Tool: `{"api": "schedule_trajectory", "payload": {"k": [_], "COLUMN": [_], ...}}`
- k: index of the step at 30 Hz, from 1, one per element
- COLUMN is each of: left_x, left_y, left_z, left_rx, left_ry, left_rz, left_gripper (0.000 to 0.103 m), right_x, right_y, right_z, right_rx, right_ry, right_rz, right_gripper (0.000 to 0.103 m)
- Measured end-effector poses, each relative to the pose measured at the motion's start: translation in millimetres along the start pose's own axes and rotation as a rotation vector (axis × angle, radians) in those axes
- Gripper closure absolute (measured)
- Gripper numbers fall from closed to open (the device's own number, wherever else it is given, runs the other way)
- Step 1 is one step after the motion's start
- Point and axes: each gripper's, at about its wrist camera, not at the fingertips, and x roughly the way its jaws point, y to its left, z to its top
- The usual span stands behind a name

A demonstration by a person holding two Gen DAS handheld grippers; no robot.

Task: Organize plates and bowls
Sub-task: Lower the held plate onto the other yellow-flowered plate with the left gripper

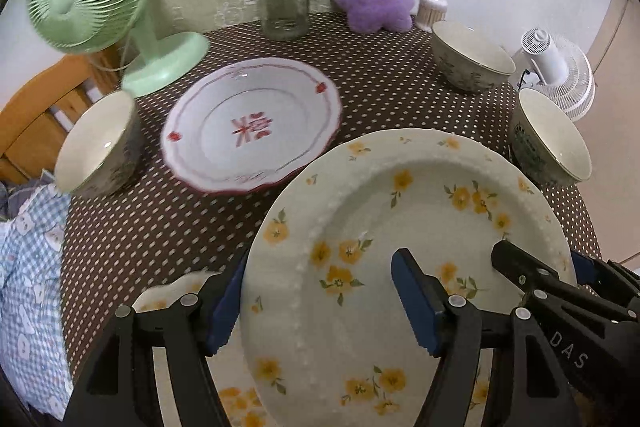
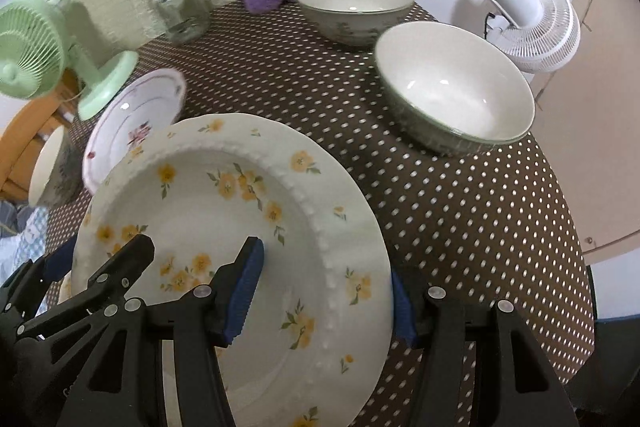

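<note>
Left gripper [image 1: 320, 303]: jaws clamped across the left rim of the yellow-flowered plate [image 1: 400, 227]. Right gripper [image 2: 324, 287]: likewise, right rim. Plate: glazed ceramic, stiff, slippery, breakable; best held at the rim; apparently lifted and tilted above a matching plate [image 1: 176, 295]. Beyond: red-patterned plate [image 1: 252, 127], centre; three bowls [image 2: 452, 95] on the dotted tablecloth [image 1: 380, 83].

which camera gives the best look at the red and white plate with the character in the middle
The left wrist view: the red and white plate lies fully visible, its red character readable. In the right wrist view the yellow-flower plate hides part of it, and it looks blurred.
</note>
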Motion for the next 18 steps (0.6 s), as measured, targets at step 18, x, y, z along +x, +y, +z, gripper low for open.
{"api": "schedule_trajectory", "payload": {"k": [18], "left_x": [-35.9], "left_y": [67.7], "left_z": [-65.1], "left_rx": [-0.077], "left_ry": [0.006], "left_rz": [0.023], "left_gripper": [0.032], "right_x": [-24.1], "right_y": [63.4], "right_z": [-56.2], "right_rx": [-0.072], "right_ry": [0.013], "right_rz": [0.021], "right_gripper": [0.042]}}
